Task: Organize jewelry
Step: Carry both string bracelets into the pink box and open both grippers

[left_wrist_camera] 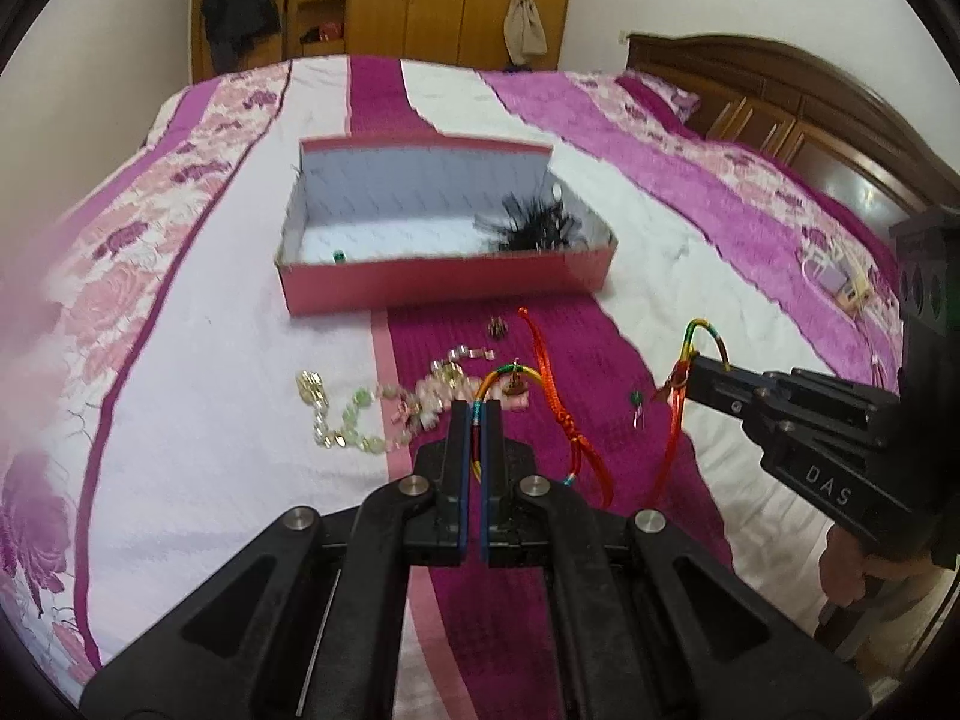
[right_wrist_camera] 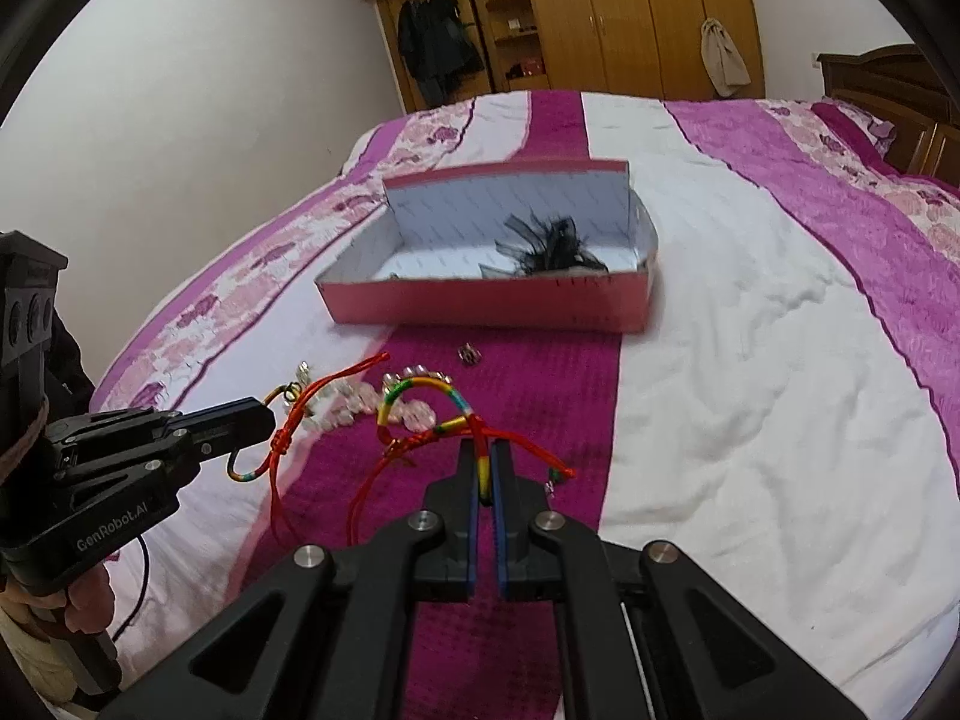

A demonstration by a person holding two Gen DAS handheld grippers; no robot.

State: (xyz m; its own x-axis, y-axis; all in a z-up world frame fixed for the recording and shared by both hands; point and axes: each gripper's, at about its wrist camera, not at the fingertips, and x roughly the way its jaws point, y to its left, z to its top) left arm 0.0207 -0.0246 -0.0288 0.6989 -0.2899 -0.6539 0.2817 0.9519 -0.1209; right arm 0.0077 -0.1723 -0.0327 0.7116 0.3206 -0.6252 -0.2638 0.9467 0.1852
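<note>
My left gripper is shut on a rainbow cord bracelet with red strings, held over the bedspread. My right gripper is shut on a second rainbow cord bracelet with red strings. Each gripper shows in the other's view, the right gripper in the left wrist view and the left gripper in the right wrist view. A pale bead bracelet and a clear bead piece lie on the bed. The open pink box beyond holds a black feathery piece and a green bead.
A small dark charm lies just before the box. A green earring lies on the magenta stripe. A small purple item sits at the right near the wooden headboard. A wardrobe stands behind the bed.
</note>
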